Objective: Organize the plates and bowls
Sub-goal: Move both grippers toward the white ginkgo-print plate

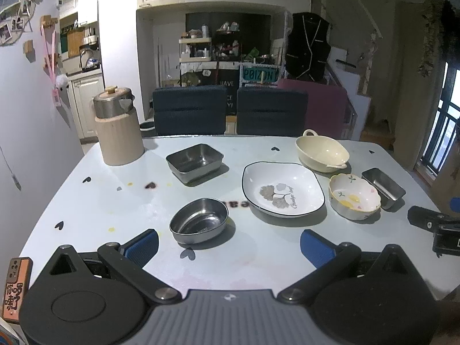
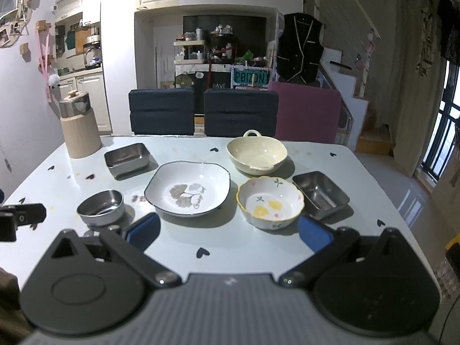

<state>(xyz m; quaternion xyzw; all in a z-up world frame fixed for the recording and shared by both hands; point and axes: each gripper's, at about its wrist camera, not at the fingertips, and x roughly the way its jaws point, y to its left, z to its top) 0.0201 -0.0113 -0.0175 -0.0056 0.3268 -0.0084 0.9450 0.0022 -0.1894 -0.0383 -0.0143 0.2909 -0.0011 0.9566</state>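
Six dishes sit apart on the pale table (image 2: 258, 258): a white leaf-print plate (image 2: 188, 191) in the middle, a cream handled bowl (image 2: 256, 153) behind it, a scalloped floral bowl (image 2: 270, 202) beside a steel tray (image 2: 320, 194) to the right, and a round steel bowl (image 1: 199, 220) and a second steel tray (image 1: 195, 162) to the left. The left gripper (image 1: 228, 244) and the right gripper (image 2: 228, 231) hover over the near edge, jaws spread wide, holding nothing.

A pale bench (image 2: 258, 258) dotted with small hearts, carrying loose dishes.

On it we see a wooden-sleeved canister (image 2: 80, 132), two steel trays (image 2: 126, 158) (image 2: 320, 194), a round steel bowl (image 2: 100, 208), a white leaf-print plate (image 2: 188, 192), a cream handled bowl (image 2: 257, 153) and a scalloped flowered bowl (image 2: 270, 202), all apart.
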